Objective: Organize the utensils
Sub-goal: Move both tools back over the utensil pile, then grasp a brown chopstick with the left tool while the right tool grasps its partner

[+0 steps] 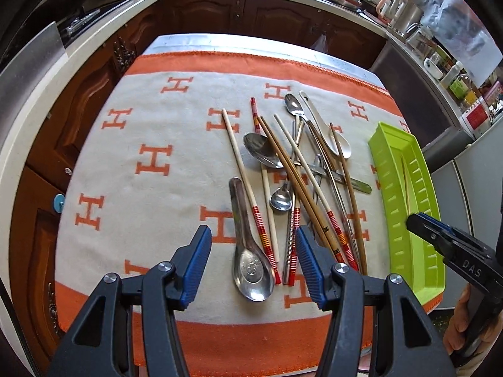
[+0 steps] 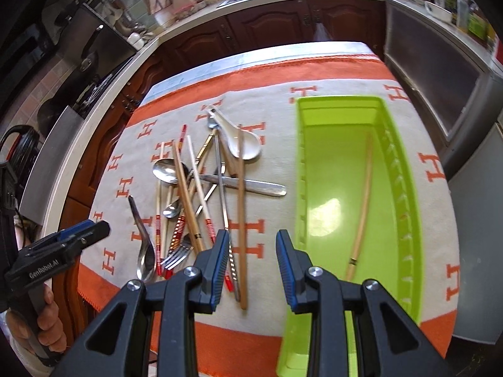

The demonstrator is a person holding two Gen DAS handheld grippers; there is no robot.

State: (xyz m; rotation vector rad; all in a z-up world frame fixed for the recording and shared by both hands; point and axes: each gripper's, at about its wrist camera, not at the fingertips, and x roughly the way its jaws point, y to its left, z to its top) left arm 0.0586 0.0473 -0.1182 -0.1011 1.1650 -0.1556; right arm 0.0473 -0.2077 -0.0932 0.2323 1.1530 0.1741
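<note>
Between the left gripper's (image 1: 253,264) blue ribbed pads, spread wide and empty, sits the bowl of a flat-bottomed steel soup spoon (image 1: 248,251) with red-banded pale chopsticks (image 1: 251,201) just beside it. Right gripper (image 2: 251,267) is also parted, holding nothing, hovering over the near edge of the lime-green plastic tray (image 2: 301,169), which already has one pale wooden chopstick (image 2: 361,207) lying lengthwise inside. Rest of the utensil pile (image 1: 298,169) is a crossed heap on the white-and-orange H-pattern cloth (image 1: 151,132), left of the tray: brown bamboo chopsticks (image 1: 292,169), steel spoons, a fork, a butter knife, a white ceramic spoon (image 2: 243,141). Likely handling: chopsticks light, stiff, prone to roll, so pinch mid-length; steel probably slick, grab handles not bowls; ceramic fragile, go gently. Top-layer pieces first, or the pile may shift.
</note>
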